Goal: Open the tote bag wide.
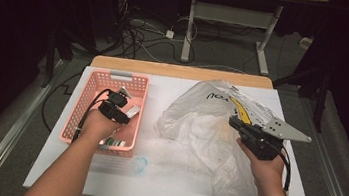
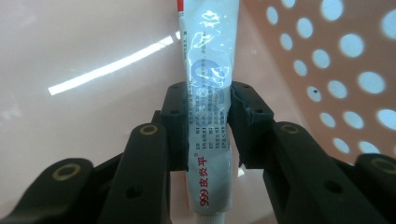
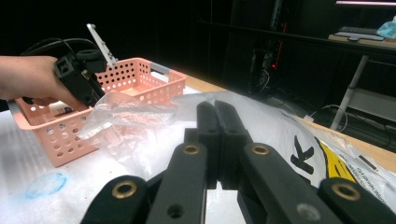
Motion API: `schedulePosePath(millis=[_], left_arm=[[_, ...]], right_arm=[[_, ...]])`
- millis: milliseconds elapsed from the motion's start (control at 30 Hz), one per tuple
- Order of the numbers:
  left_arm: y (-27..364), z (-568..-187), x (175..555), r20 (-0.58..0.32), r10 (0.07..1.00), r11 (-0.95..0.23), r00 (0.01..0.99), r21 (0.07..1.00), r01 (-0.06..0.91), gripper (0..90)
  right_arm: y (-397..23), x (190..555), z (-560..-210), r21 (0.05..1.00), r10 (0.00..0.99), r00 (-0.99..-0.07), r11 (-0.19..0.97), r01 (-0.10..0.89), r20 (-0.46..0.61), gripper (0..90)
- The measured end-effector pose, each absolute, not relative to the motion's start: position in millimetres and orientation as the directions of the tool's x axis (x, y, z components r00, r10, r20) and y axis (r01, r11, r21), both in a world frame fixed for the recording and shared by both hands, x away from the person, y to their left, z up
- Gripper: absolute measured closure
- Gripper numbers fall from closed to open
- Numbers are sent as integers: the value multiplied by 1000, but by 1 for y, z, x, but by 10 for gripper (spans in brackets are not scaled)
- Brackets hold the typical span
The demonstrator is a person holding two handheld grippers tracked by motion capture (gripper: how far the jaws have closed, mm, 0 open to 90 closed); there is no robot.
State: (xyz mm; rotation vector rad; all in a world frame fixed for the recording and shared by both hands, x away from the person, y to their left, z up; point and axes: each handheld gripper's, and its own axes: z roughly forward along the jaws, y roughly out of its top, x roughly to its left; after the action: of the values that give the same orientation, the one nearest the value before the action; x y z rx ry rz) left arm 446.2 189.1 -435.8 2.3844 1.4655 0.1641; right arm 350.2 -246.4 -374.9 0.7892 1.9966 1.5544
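A white ointment tube [image 2: 208,46] with red print points into the pink perforated basket [image 2: 327,70], and my left gripper [image 2: 208,95] is shut on its middle. From above, that gripper [image 1: 128,112] reaches down into the basket [image 1: 91,85] at the table's left with the tube [image 1: 133,111] at its tip. My right gripper [image 3: 215,109] has its jaws pressed together with nothing visible between them. It hovers at the right edge of a crumpled clear plastic bag [image 1: 199,126] with black and yellow print; the bag [image 3: 275,126] spreads just beyond its tips.
The basket's near corner holds a small green-and-white item [image 1: 115,143]. A faint blue mark [image 1: 140,163] sits on the white table cover [image 1: 151,188] in front of the basket. Cables and desk legs [image 1: 188,34] lie on the floor beyond the far edge.
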Motion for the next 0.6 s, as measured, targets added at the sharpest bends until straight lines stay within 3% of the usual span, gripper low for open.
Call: schedulePosePath(millis=[600], left_arm=[[214, -405, 411, -101, 876, -357, 472, 524, 774, 677]], right_arm=[[-248, 349, -373, 974, 701, -713, 181, 138, -29, 900]])
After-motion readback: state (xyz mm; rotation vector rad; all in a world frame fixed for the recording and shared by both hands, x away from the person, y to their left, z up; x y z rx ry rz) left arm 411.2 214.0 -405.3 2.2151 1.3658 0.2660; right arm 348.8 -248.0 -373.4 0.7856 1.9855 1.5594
